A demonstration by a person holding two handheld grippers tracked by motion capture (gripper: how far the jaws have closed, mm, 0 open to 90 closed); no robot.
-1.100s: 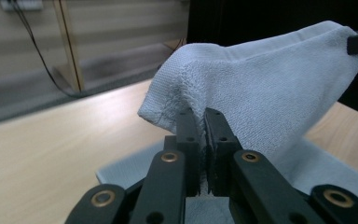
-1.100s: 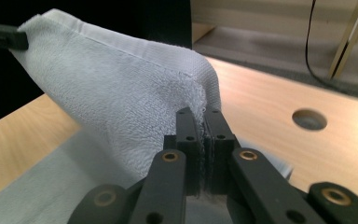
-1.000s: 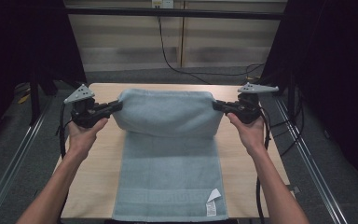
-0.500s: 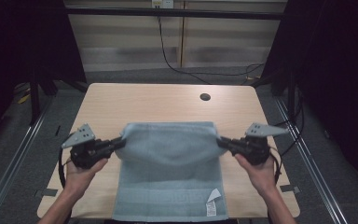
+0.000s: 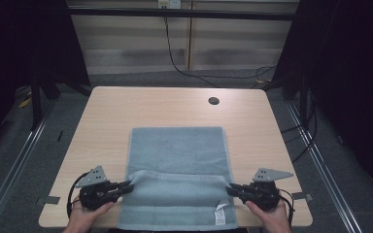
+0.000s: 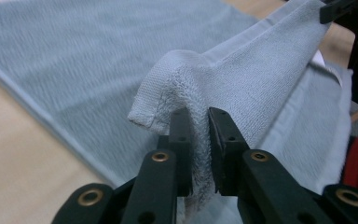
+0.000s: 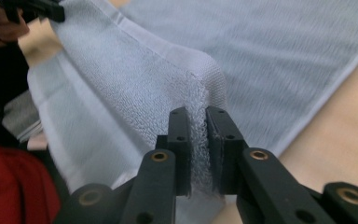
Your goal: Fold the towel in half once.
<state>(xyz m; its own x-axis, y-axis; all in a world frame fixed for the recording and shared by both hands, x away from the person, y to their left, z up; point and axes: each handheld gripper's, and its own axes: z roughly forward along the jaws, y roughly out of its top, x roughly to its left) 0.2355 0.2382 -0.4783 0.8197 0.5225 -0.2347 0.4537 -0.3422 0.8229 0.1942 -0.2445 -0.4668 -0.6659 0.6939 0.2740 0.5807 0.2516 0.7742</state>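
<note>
A light blue towel (image 5: pixel 177 150) lies on the wooden table (image 5: pixel 126 107), its far edge pulled back over itself toward the near edge. My left gripper (image 5: pixel 128 186) pinches the left corner of that folded-over edge, and my right gripper (image 5: pixel 229 188) pinches the right corner. In the left gripper view the cloth (image 6: pixel 242 79) fills the gap between the jaws of the left gripper (image 6: pixel 199 121). The right gripper view shows the same, with towel (image 7: pixel 135 79) pressed in the right gripper (image 7: pixel 198 119). Both pairs of jaws have just been opening slightly, with cloth still between them.
A dark round hole (image 5: pixel 213 101) sits in the table near its far edge. A white label (image 5: pixel 219 213) hangs at the towel's near right corner. Bare wood shows left, right and beyond the towel. Metal rails run along the floor on both sides.
Both grippers have come from the far side toward the near edge and lower, carrying the towel's far edge with them. The raised fold now lies low over the near part.
</note>
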